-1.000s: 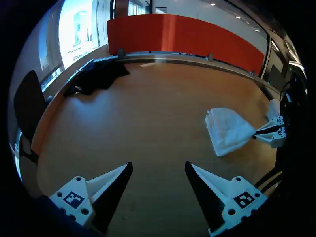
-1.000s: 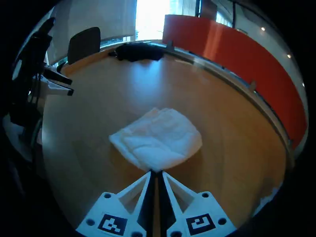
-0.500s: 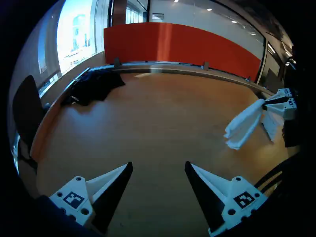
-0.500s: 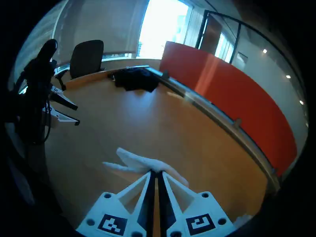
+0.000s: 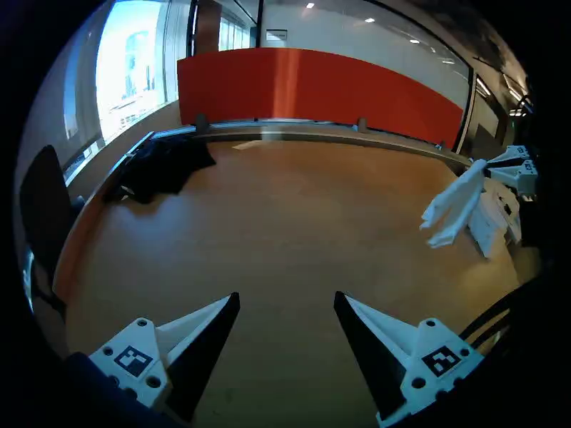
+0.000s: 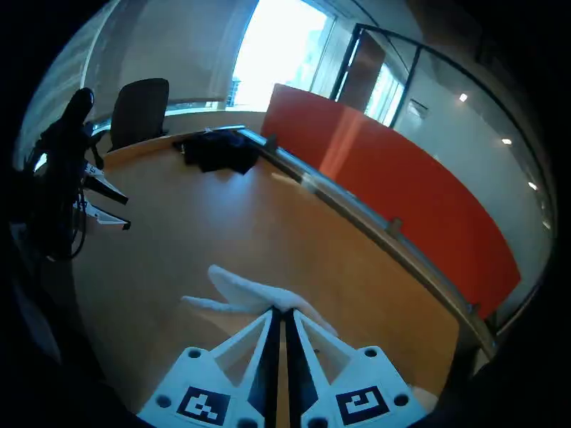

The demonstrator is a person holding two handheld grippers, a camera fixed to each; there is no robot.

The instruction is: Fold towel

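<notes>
**Towel [image 5: 451,208] held aloft by right claw [image 5: 492,165]**

Left gripper view: your left claw [image 5: 285,335] stands wide open and holds nothing, low over the worktop [image 5: 285,214]. To the side, the right claw pinches the towel's top end, probably so the cloth drops free. Its long axis runs near upright, loose end down.

Right gripper view: both fingers press together on the towel, which reaches ahead and leftward above the worktop.

Plain white towel [image 6: 250,294], lower centre. Warm orange-brown wood tabletop [image 5: 285,207]. Solid red-orange partition [image 5: 321,85], upper centre. Black cloth heap [image 5: 160,165], upper left. Black chair [image 6: 139,110], upper left. On left gripper [image 5: 285,294] and right gripper [image 6: 280,312]: white bodies, black inner faces, black-and-white square markers.
</notes>
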